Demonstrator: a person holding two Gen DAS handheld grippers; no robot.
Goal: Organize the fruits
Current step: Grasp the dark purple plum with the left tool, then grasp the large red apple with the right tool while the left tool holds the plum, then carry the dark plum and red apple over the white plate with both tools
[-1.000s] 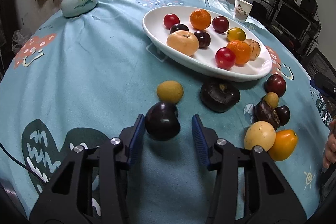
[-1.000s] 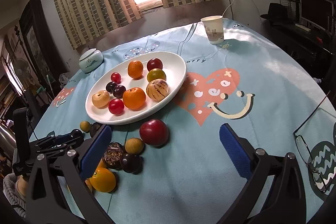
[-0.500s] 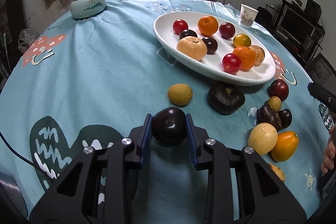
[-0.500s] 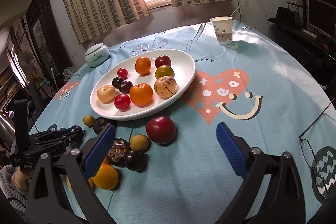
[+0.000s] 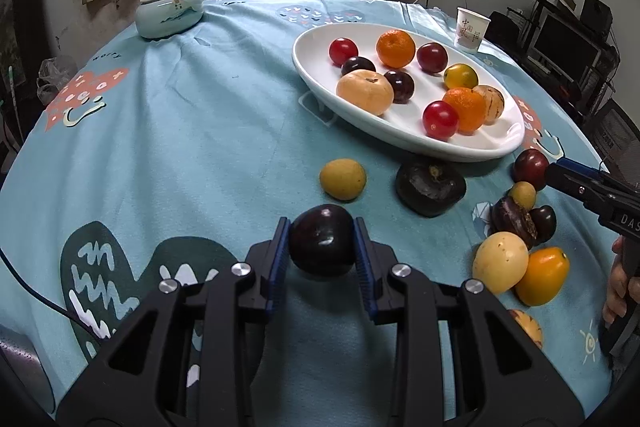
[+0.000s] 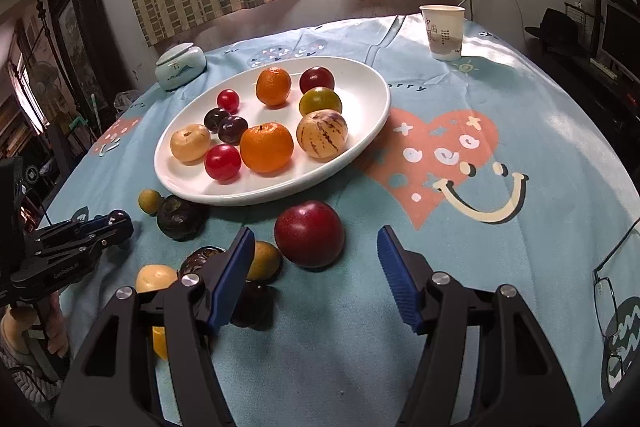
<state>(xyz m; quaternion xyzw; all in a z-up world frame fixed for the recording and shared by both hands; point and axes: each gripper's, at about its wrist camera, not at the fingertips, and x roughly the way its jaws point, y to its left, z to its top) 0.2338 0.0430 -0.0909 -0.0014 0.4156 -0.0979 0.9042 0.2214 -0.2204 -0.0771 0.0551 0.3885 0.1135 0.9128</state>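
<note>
Left wrist view: dark plum (image 5: 322, 246) front and centre, pinched between the blue pads (image 5: 279, 259) of the left gripper (image 5: 320, 259), jaws closed snug on both its sides. Looks lifted just clear of the teal tablecloth (image 5: 200, 131) (hard to be sure, fisheye and all), short of the white plate (image 5: 472, 151) and a bit left of it. Probably gripped across the widest part so it doesn't squirt out, since plum skin is slick.

Next out: a small yellow fruit (image 5: 343, 179) and a squat dark brown fruit (image 5: 430, 187) lying loose just ahead, the brown one right against the plate's near rim. Further right, a loose cluster, including a pale yellow fruit (image 5: 500, 261) touching an orange-yellow one (image 5: 542, 275).

Plate already carrying ten or so pieces, with bare space toward the near end, so likely the drop spot for the plum.

Right wrist view: right gripper (image 6: 316, 275) wide open, nothing held, hovering low with the red plum (image 6: 309, 239) just ahead of the gap. Reads like lining up the next grab. Paper cup (image 6: 443, 31) and lidded ceramic jar (image 6: 180, 65) well back, out of the way; glasses (image 6: 616, 291) off at the right edge.
</note>
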